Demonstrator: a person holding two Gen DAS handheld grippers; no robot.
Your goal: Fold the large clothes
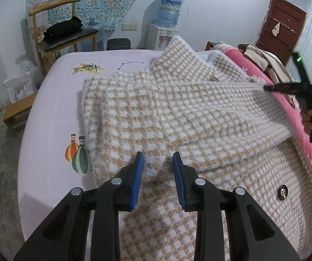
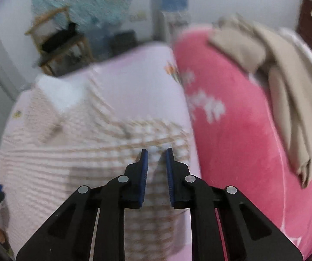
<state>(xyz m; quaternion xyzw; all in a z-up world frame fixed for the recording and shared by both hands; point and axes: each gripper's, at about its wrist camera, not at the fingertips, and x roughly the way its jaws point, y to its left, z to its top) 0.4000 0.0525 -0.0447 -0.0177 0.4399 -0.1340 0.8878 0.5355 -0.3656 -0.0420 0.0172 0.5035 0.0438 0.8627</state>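
A large tan-and-white houndstooth coat lies spread on the pale pink bed sheet; a metal button shows at the right. My left gripper hovers open just over the coat's near fold, jaws apart with fabric between them but not pinched. My right gripper shows at the right edge of the left wrist view, holding the coat's lifted sleeve edge. In the blurred right wrist view the right gripper has its jaws narrowly apart around a fold of the coat.
A pink flowered blanket with beige clothes on it lies along the bed's right side. A wooden chair, a dark bin and a water dispenser stand beyond the bed's far edge.
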